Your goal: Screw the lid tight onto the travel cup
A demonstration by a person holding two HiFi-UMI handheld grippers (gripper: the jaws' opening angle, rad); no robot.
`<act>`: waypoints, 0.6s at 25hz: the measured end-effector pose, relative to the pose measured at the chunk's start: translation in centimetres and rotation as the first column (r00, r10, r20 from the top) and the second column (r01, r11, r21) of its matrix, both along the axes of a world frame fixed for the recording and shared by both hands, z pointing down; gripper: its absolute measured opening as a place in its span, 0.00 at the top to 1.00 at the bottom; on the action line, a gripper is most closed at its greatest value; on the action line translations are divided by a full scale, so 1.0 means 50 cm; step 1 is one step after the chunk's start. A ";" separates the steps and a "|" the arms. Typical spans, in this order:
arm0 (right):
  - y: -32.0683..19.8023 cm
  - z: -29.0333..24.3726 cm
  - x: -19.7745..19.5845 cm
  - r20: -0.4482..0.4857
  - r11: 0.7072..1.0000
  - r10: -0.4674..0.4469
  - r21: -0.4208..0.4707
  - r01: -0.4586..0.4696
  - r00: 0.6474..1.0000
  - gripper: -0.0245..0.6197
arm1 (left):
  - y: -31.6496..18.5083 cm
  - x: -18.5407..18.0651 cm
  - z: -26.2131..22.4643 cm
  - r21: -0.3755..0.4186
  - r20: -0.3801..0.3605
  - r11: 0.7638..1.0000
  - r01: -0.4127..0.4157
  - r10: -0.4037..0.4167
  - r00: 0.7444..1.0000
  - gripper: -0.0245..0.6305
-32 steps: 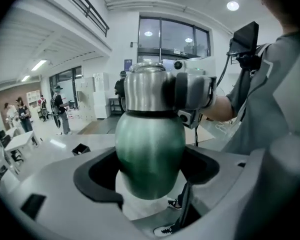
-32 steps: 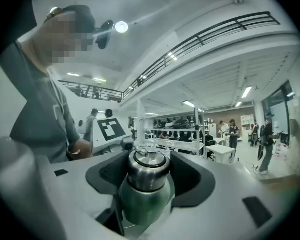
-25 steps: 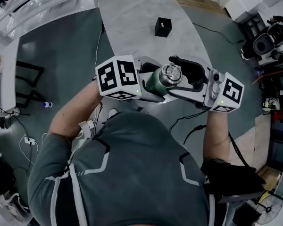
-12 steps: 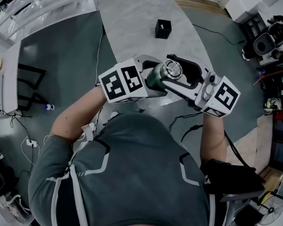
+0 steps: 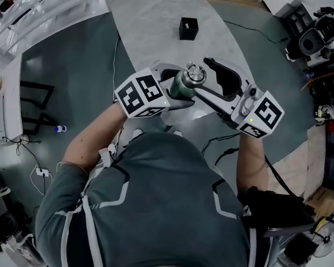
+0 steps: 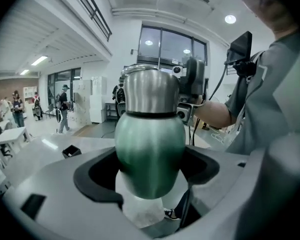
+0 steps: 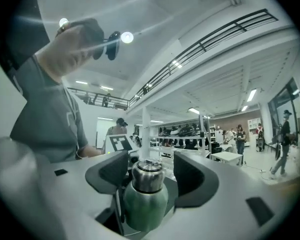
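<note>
The travel cup has a green body and a steel lid on top. It is held upright in the air over the table's near end. My left gripper is shut on the green body, seen close up in the left gripper view. My right gripper reaches in from the right with one jaw on either side of the lid. Its dark pads stand clear of the steel. Those jaws have just been opening, with the lid between them.
A marble-topped table stretches away from me, with a small black box on it. Grey floor lies to the left, and cameras and cables crowd the right edge. Other people walk in the hall behind.
Both grippers and the cup have shifted a little away from me, toward the table. The right gripper has swung so that its jaws now angle in from the lower right.
</note>
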State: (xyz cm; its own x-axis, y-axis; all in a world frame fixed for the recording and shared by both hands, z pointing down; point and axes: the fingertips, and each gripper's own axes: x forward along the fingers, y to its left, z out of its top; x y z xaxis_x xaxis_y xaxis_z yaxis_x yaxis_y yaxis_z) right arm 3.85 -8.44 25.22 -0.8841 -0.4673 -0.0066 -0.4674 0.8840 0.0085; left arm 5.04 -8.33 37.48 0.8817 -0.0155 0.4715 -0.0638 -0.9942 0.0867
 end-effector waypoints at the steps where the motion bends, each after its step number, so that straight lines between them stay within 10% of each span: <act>1: -0.008 -0.001 0.016 0.018 1.000 0.028 -0.009 -0.028 0.999 0.52 | -0.006 -0.001 0.005 -0.006 -0.009 1.000 0.009 -0.009 1.000 0.39; 9: -0.062 0.050 0.150 0.047 0.954 0.292 -0.084 -0.288 0.955 0.52 | -0.071 -0.003 0.052 -0.047 -0.071 0.988 0.149 -0.152 0.986 0.39; 15: -0.086 0.122 0.212 -0.042 0.900 0.419 -0.113 -0.421 0.907 0.71 | -0.113 0.000 0.091 -0.006 -0.075 0.977 0.215 -0.215 0.974 0.39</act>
